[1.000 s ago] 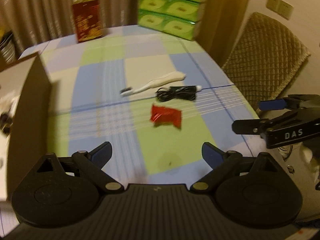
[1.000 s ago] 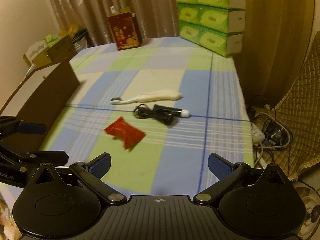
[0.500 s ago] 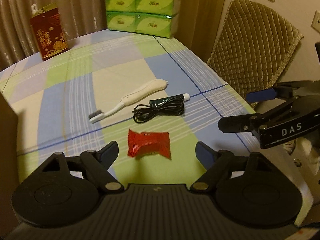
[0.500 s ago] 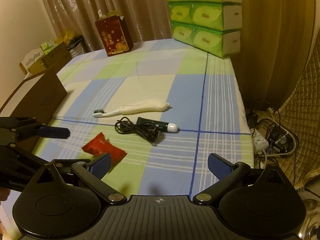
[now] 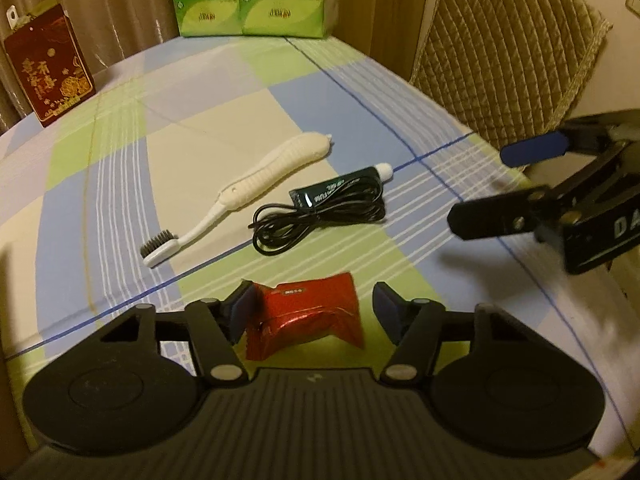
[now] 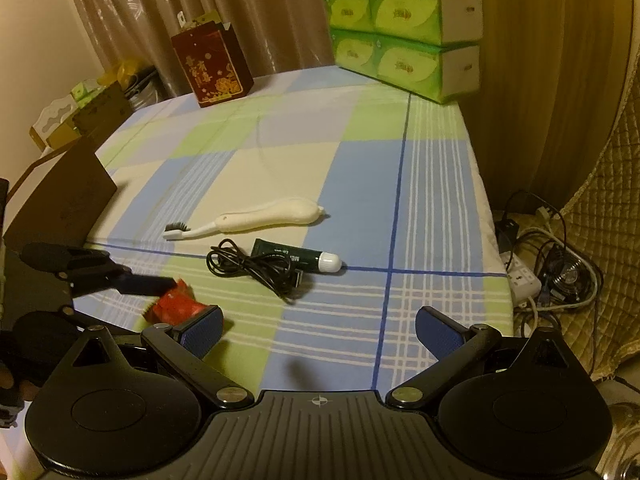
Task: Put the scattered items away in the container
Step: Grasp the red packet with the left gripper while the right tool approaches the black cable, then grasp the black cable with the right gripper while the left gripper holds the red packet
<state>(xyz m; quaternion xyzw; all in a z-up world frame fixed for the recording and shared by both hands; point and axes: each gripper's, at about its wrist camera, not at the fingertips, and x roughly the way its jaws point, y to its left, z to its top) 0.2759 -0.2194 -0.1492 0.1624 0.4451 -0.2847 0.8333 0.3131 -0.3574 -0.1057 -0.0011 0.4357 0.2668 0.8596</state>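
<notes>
Red packet [image 5: 306, 316]; white brush [image 5: 256, 188]; black cable [image 5: 316, 220]; blue-green-cream plaid cloth [image 5: 120, 184]; green boxes [image 5: 252, 0].

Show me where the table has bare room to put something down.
Free: the broad stretch between the toothbrush, the red gift box and the tissue boxes; also the blue strip right of the tube. Crowded: toothbrush, tube, black cable and red packet, with the left gripper closing around it.

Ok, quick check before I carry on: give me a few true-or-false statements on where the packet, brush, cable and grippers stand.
1. The red packet lies between the left gripper's closing jaws. True.
2. The right gripper holds the toothbrush. False: it is open and empty.
3. The black cable lies partly over the dark tube. True.
4. The toothbrush is already in the cardboard box. False: it lies on the checked cloth.
</notes>
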